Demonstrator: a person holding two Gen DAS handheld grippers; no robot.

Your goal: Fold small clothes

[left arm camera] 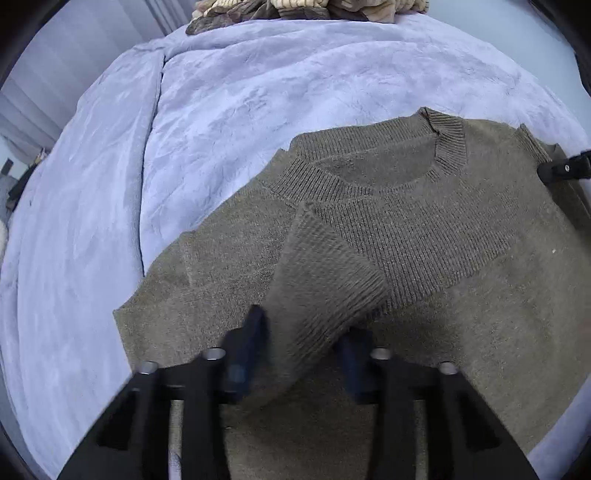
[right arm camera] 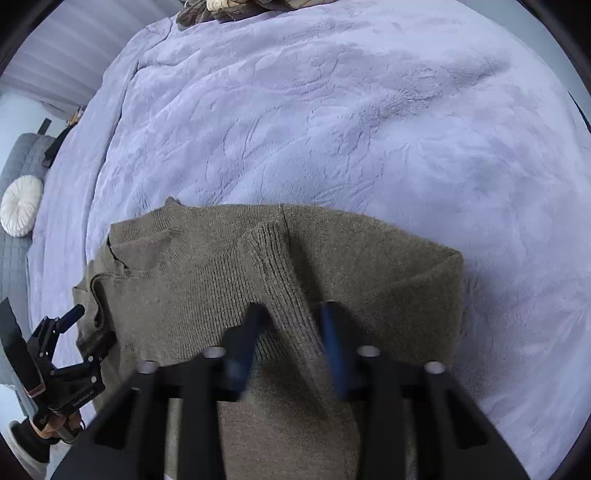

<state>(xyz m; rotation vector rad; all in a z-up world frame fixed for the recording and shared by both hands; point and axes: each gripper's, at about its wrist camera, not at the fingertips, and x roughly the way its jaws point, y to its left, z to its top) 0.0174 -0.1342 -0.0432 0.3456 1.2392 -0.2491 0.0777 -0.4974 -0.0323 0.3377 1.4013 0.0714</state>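
While both claws pinch sweater (left arm camera: 424, 229) cuffs, open blanket (left arm camera: 240, 110) lies beyond its edges.

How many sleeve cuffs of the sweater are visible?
2. One ribbed cuff lies between the left hand-held gripper's fingers; the other cuff lies between the right hand-held gripper's fingers.

Bed cover (right arm camera: 332, 122) lies bare from 10 through 2 o'clock beyond the sweater (right arm camera: 369, 258); passage unobstructed there. Heap of clothes (left arm camera: 295, 11) blocks the far edge at 12. Round cushion (right arm camera: 20, 205) sits off the bed at 9.
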